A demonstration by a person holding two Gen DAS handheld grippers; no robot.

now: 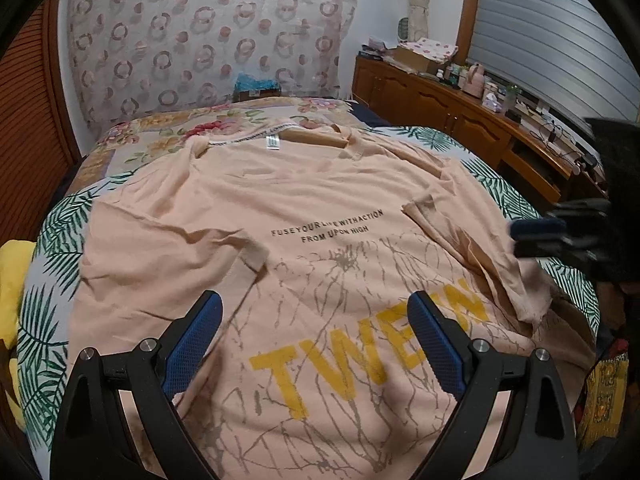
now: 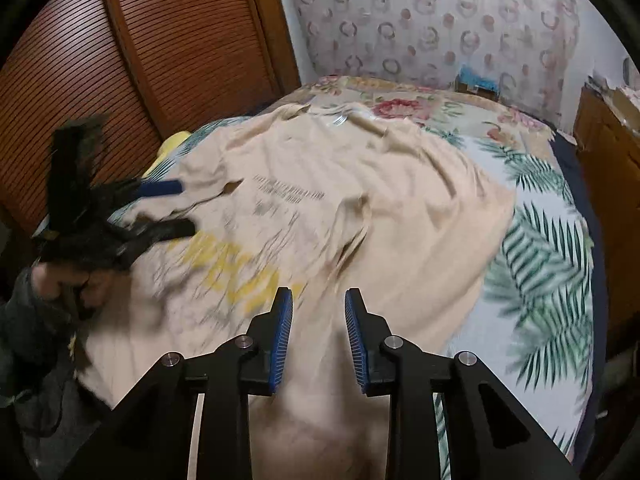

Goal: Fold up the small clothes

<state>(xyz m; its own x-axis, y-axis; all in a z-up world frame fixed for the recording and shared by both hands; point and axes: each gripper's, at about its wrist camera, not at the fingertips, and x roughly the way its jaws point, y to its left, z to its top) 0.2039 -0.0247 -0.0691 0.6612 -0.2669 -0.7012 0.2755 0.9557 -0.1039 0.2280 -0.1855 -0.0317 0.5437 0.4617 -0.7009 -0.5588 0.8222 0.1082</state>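
- T-shirt (image 1: 320, 216), peach with a yellow print, lies spread on the bed (image 1: 496, 184), collar at the far end; its right sleeve is already turned in over the body, rumpled.
- Left claw (image 1: 316, 308) hovers above the print, jaws wide apart, holding nothing.
- Right claw (image 2: 318, 300) stands partly parted over the near cloth; nothing seems pinched, though blur hampers this.
- Next probably comes the left sleeve: pinch its edge and carry it inward.

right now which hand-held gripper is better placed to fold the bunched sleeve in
Right. The right hand-held gripper is open beside the bunched sleeve; the left hand-held gripper is open over the shirt's print.
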